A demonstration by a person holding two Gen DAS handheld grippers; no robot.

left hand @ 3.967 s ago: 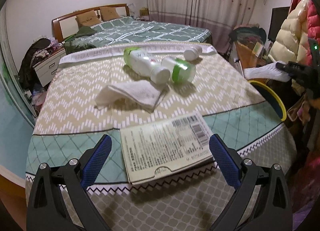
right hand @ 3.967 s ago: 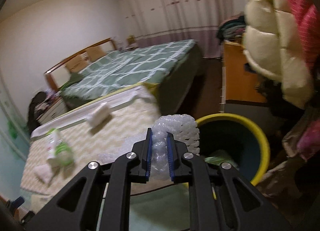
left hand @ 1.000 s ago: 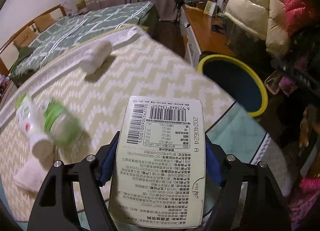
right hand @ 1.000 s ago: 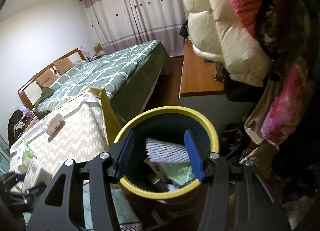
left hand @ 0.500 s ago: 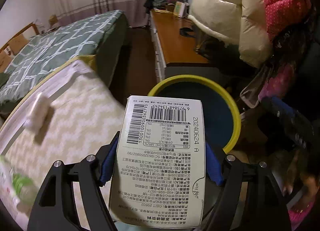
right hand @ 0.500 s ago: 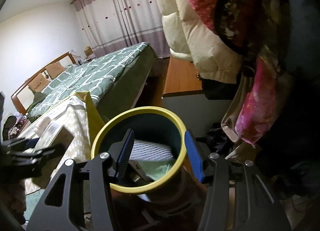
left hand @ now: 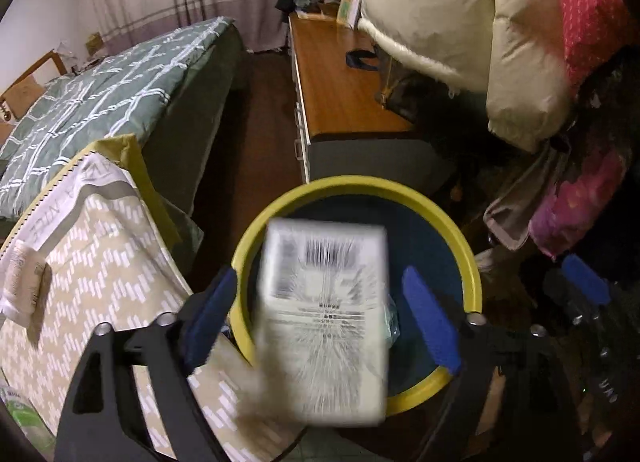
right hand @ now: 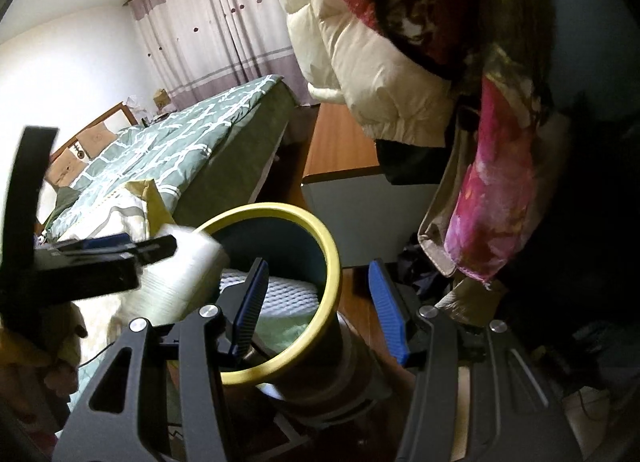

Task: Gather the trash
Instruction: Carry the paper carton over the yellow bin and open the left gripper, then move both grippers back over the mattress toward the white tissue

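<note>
The left gripper (left hand: 320, 302) is hanging over a yellow-rimmed bin (left hand: 468, 258) beside a bed, its jaws opening and its blue pads (left hand: 430, 320) standing clear of a white carton (left hand: 324, 318) printed with a barcode. The carton is showing as a motion-blurred slab between the two fingers, touching neither pad, its lower end lying over the bin's dark blue mouth. In the right wrist view, the same carton (right hand: 180, 274) is appearing as a pale blur just ahead of the left gripper (right hand: 152, 248), at the bin's near-left rim (right hand: 332, 262). The right gripper (right hand: 316, 302) is pointing down at the bin from the other side, its fingers set at a middling gap with nothing between them; one blue pad (right hand: 250, 302) is lying across the bin's opening and the other (right hand: 388, 310) outside its rim. Inside the bin, a white foam net sleeve (right hand: 280, 294) is resting on pale green litter (right hand: 280, 330). On the zigzag-patterned bedcover (left hand: 100, 262), a crumpled white wrapper (left hand: 22, 282) is lying well apart from the bin. A cream puffer jacket (left hand: 460, 30) and pink garments (left hand: 580, 198) are hanging above, with a wooden cabinet (left hand: 340, 90) behind the bin.
</note>
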